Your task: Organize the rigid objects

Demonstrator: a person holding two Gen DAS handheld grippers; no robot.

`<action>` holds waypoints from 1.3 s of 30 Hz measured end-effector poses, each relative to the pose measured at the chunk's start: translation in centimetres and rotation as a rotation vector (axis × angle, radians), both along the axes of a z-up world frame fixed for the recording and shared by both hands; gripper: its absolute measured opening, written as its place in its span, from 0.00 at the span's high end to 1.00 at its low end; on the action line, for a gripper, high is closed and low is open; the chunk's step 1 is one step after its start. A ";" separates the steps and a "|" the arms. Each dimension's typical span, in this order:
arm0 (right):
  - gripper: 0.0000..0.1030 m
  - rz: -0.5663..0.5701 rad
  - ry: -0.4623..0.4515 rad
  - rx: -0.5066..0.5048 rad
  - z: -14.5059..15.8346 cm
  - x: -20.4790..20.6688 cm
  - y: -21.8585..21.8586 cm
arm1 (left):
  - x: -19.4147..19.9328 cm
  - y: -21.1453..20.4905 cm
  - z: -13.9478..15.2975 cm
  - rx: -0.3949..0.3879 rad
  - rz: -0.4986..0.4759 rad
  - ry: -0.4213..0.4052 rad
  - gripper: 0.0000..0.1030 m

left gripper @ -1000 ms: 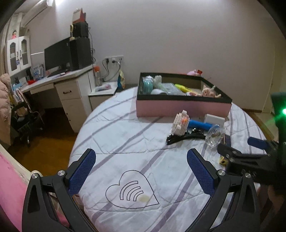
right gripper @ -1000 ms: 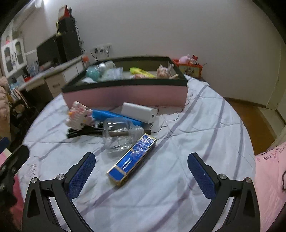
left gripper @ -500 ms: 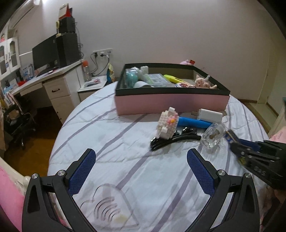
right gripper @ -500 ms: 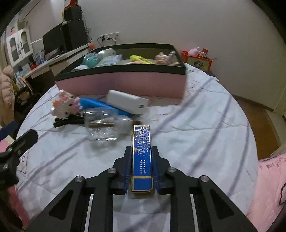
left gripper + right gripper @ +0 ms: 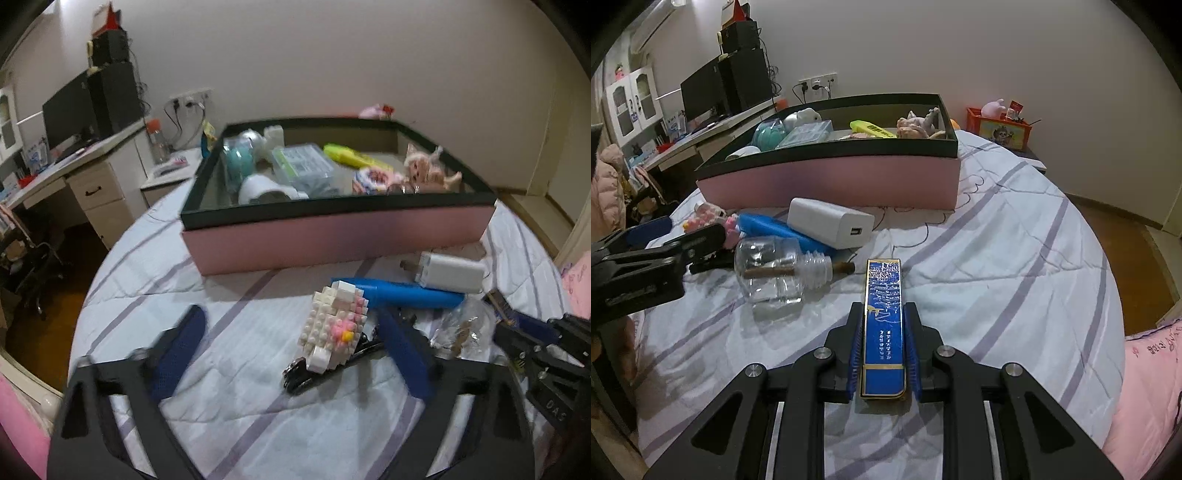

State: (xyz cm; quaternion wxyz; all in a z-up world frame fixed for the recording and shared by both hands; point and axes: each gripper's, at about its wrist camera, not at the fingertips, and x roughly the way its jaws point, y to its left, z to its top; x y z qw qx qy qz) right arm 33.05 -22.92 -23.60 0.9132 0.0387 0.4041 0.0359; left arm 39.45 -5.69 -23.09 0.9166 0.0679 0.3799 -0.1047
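A narrow blue box (image 5: 883,325) with gold edging was clamped lengthwise between the pads of the right gripper (image 5: 882,354), whose jaws were closed tight on its sides; the box pointed forward over the bed (image 5: 1015,258), and whether its far end touched the quilt could not be told. The left gripper (image 5: 291,350) was seen with its jaws apart and just closing inward, blurred by motion. Between them stood a white brick-built figure (image 5: 334,328) with a pink and yellow patch, not yet pressed by either pad. Under the figure lay a black hair clip (image 5: 325,371). Behind it a blue tube (image 5: 410,295) was found, and just beyond that a white charger (image 5: 448,271). A clear glass bottle (image 5: 775,267) lay on its side near the blue box, with a brown stick poking from its neck. At the back of the bed a pink storage box (image 5: 332,236) with a black rim was set, already filled with small things, among them a teal roll (image 5: 238,162) and a yellow object (image 5: 347,155).
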 end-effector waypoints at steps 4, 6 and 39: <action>0.80 0.000 0.000 -0.001 0.0 0.2 0.1 | 0.4 0.2 -0.6 -0.036 -0.029 0.035 0.70; 0.80 0.000 -0.002 0.001 0.0 0.3 0.0 | -0.1 0.8 -0.1 -0.049 -0.007 0.004 0.70; 0.80 0.059 -0.420 -0.072 12.9 -8.8 7.4 | -13.2 1.9 11.4 -0.059 0.034 -0.351 0.70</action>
